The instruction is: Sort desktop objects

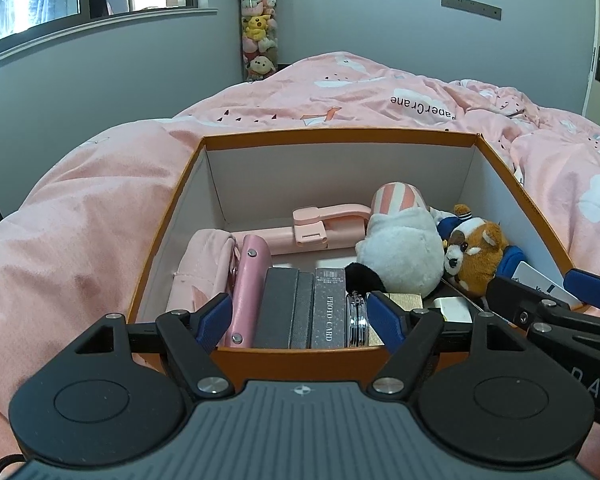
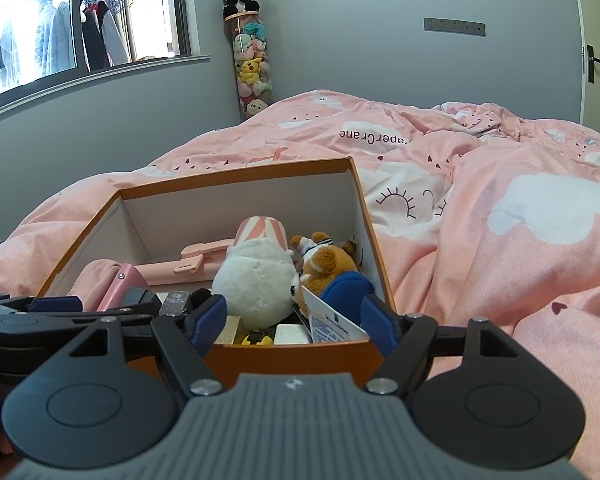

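An orange box (image 1: 284, 360) (image 2: 288, 354) with a white inside sits on the pink bed. It holds a white plush (image 1: 400, 252) (image 2: 256, 284), a brown fox plush (image 1: 476, 256) (image 2: 328, 266), a pink phone holder (image 1: 324, 228), a pink pouch (image 1: 204, 268), a pink case (image 1: 246, 292), dark card boxes (image 1: 304, 308) and a white tag (image 2: 332, 324). My left gripper (image 1: 300, 320) is open and empty over the box's near wall. My right gripper (image 2: 294, 320) is open and empty over the near right corner; it also shows in the left wrist view (image 1: 548, 292).
The pink quilt (image 2: 500, 240) surrounds the box on all sides. A tall clear tube of plush toys (image 1: 259, 28) stands in the far corner by the grey wall. A window (image 2: 80, 20) is at the left and a door (image 2: 596, 64) at the right.
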Tool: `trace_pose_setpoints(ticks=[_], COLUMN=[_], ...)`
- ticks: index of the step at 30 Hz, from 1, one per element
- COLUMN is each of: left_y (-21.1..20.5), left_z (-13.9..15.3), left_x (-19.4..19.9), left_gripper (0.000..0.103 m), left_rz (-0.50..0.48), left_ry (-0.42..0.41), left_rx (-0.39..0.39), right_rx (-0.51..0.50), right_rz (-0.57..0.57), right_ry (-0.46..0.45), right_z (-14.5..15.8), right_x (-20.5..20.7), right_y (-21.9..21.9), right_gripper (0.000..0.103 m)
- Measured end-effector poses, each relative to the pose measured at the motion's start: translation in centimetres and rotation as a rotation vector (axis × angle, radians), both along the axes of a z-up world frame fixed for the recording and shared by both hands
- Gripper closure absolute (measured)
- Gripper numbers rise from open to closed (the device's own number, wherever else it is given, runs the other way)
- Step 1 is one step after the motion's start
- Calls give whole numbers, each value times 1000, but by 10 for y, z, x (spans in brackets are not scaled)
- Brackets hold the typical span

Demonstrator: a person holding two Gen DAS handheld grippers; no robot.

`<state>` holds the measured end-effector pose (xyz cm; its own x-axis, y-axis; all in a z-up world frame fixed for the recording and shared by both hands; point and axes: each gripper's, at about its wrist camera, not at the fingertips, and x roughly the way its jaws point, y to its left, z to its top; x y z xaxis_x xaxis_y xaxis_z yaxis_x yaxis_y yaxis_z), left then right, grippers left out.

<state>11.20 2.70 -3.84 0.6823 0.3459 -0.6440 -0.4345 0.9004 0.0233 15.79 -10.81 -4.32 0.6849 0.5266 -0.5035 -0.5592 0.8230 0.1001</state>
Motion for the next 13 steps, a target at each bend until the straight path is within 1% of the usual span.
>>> trace_pose_setpoints(ticks=[13], left_y=[0], left_z=[0], left_x=[0], left_gripper=[15], left_rz=[1], left_ry=[-1], left_rx=[-3], right_rx=[0], right_rz=[-1], right_ry=[1], right_z=[0], right_x=[0], right_y=[0], right_gripper=[27])
